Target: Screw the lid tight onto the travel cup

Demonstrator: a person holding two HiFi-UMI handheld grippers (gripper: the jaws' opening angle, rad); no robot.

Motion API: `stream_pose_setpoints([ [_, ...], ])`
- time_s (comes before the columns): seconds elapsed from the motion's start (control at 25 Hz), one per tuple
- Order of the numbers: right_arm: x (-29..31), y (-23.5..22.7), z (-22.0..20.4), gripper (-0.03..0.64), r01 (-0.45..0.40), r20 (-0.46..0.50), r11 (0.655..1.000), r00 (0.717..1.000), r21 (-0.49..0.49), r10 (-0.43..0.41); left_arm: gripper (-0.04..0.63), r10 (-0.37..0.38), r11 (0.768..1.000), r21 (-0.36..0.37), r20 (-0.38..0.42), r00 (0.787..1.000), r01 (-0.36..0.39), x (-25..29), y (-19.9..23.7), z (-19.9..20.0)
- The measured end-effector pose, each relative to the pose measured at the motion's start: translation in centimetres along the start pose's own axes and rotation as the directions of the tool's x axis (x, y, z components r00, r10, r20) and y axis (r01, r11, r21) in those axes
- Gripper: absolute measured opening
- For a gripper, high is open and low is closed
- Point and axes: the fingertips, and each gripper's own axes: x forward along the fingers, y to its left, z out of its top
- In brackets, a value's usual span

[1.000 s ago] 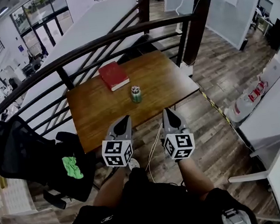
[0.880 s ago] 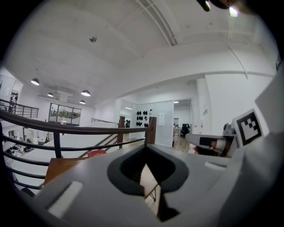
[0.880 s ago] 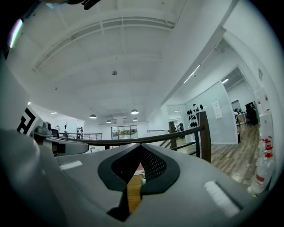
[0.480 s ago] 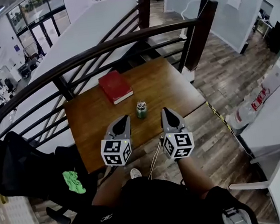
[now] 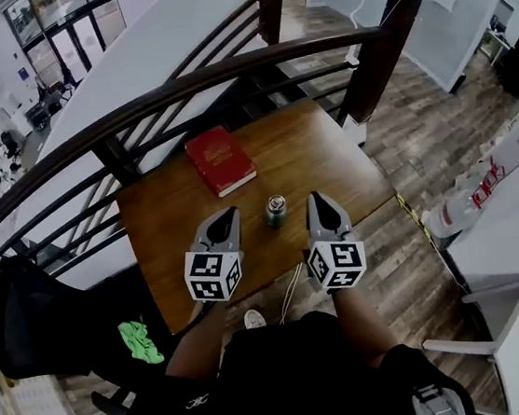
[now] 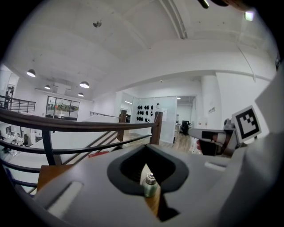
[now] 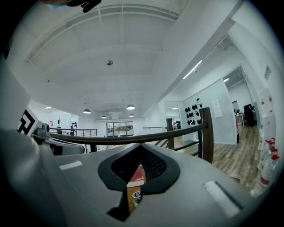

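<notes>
Travel cup is standing upright near the table's near edge, about midway along it, apart from the red book that is lying toward the far edge. The cup is showing a green cylindrical body and a silvery round lid that is sitting on top. How far the lid is threaded cannot be told. The left gripper and right gripper are hovering either side of the cup, touching nothing. Each one's fingers are drawn nearly together, leaving only a narrow slit, and each is gripping nothing. The cup is likely to handle as a small, rigid, light thing with a smooth wall, so it may be prone to slipping or tipping. One gripper would best be clamping the body low down while the other is taking the lid by its rim. The table is showing a flat brown wood surface.
</notes>
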Motion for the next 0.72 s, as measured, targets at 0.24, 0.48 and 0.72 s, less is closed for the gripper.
stream_pose_setpoints([
  [0.24,2.0,-1.1,-1.1,0.002,-0.027,-0.027,0.999,0.999,0.034,0.027,0.054,0.055,0.998,-0.006,-0.037,0.998,-0.055,0.6,1.5,-1.5],
  [0.48,3.8,-2.0,-1.6,0.002,-0.091,-0.055,0.995,0.994,0.03,0.092,0.054,0.126,0.992,0.0,-0.055,0.99,-0.127,1.1,2.1,-1.9],
  [0.72,5.3,-3.0,-2.3,0.002,-0.139,-0.078,0.988,0.986,0.074,0.144,0.052,0.14,0.99,-0.009,-0.088,0.986,-0.141,1.6,1.5,-3.1],
])
